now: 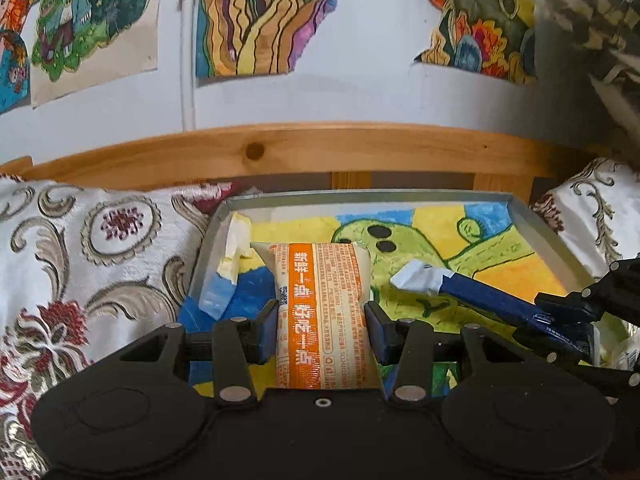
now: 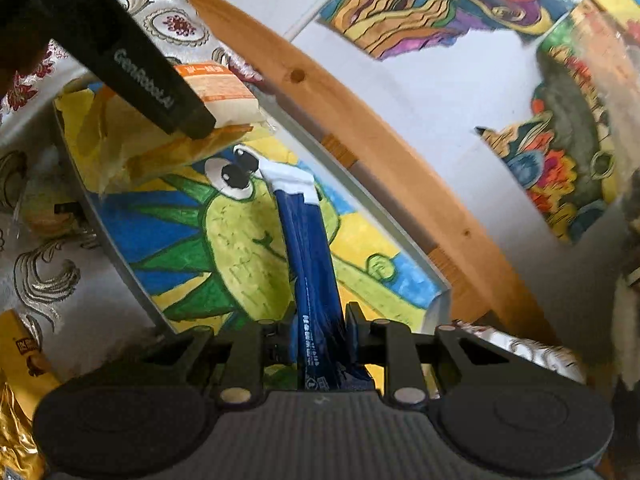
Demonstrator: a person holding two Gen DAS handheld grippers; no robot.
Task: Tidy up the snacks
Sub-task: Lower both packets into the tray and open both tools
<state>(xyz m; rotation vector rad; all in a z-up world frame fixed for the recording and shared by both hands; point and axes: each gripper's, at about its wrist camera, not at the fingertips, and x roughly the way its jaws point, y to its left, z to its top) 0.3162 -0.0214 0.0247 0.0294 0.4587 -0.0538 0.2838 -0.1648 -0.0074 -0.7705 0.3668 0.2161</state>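
Observation:
My left gripper [image 1: 322, 318] is shut on an orange-and-cream snack packet [image 1: 320, 300] that stands out forward over a grey tray [image 1: 360, 198]. The tray is lined with a bright frog drawing [image 1: 420, 248]. My right gripper [image 2: 318, 334] is shut on a dark blue snack packet [image 2: 308, 248] with a white end, which also hangs over the tray [image 2: 442, 300]. In the left wrist view the blue packet [image 1: 492, 304] and the right gripper [image 1: 576, 312] come in from the right. In the right wrist view the orange packet [image 2: 224, 92] and the left gripper's black body [image 2: 152, 92] show at upper left.
The tray rests on a patterned white bedcover [image 1: 80, 240] against a wooden bed rail [image 1: 320, 148]. Colourful drawings [image 1: 260, 16] hang on the wall behind. A yellow wrapper [image 2: 132, 140] lies in the tray's corner. Yellow and gold snack bags [image 2: 20, 400] sit at lower left in the right wrist view.

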